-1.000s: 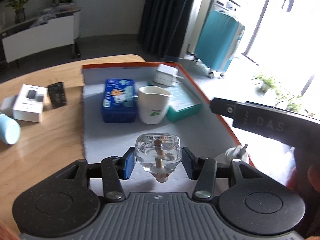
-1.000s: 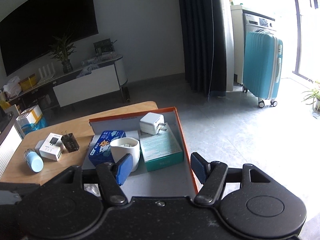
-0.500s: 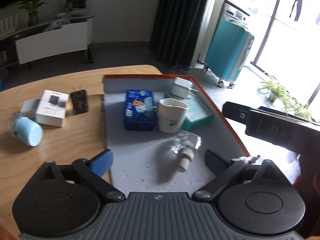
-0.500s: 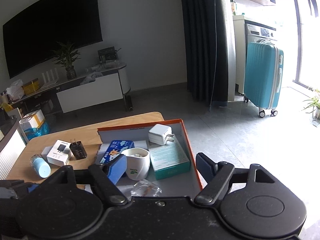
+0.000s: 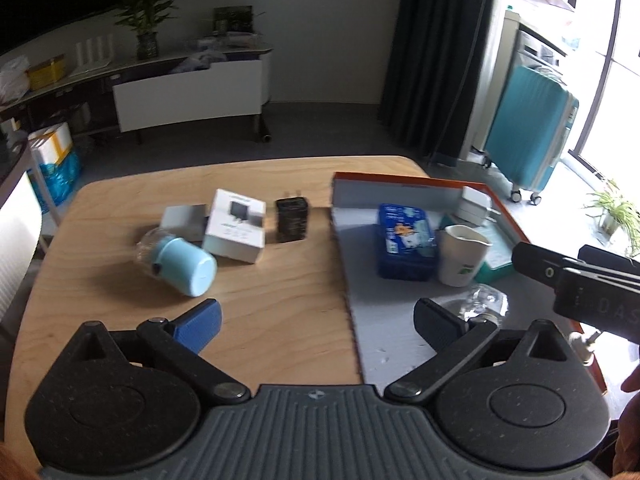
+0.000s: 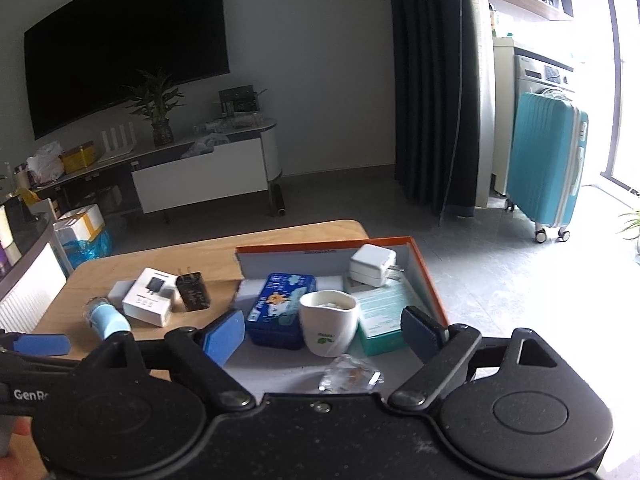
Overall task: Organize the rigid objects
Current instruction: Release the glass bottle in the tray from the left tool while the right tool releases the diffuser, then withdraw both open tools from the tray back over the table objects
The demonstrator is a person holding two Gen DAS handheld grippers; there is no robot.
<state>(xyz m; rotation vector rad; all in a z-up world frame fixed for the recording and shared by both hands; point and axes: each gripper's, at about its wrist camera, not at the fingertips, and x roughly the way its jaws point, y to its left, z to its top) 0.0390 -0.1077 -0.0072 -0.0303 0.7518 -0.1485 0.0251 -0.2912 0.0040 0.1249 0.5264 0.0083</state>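
Observation:
An orange-rimmed box (image 5: 416, 182) (image 6: 428, 276) on the wooden table holds a blue tin (image 5: 405, 236) (image 6: 280, 308), a white cup (image 5: 462, 256) (image 6: 329, 322), a teal box (image 6: 382, 316), a white charger (image 6: 372, 266) and a clear glass bottle (image 5: 482, 304) (image 6: 350, 376) lying near its front. Left of it lie a light blue cylinder (image 5: 182, 260) (image 6: 106, 316), a white carton (image 5: 236, 230) (image 6: 148, 302) and a black charger (image 5: 292, 220) (image 6: 193, 290). My left gripper (image 5: 316, 324) is open and empty above the table. My right gripper (image 6: 322, 334) is open and empty above the box.
A small grey-white box (image 5: 182, 216) lies behind the blue cylinder. The table's left and near edges are rounded. A TV stand (image 6: 200, 168) and a teal suitcase (image 6: 546, 168) stand on the floor beyond the table.
My left gripper opened and let go of the glass bottle, which now lies in the box. The left gripper then drew back and swung left. The right gripper rose slightly.

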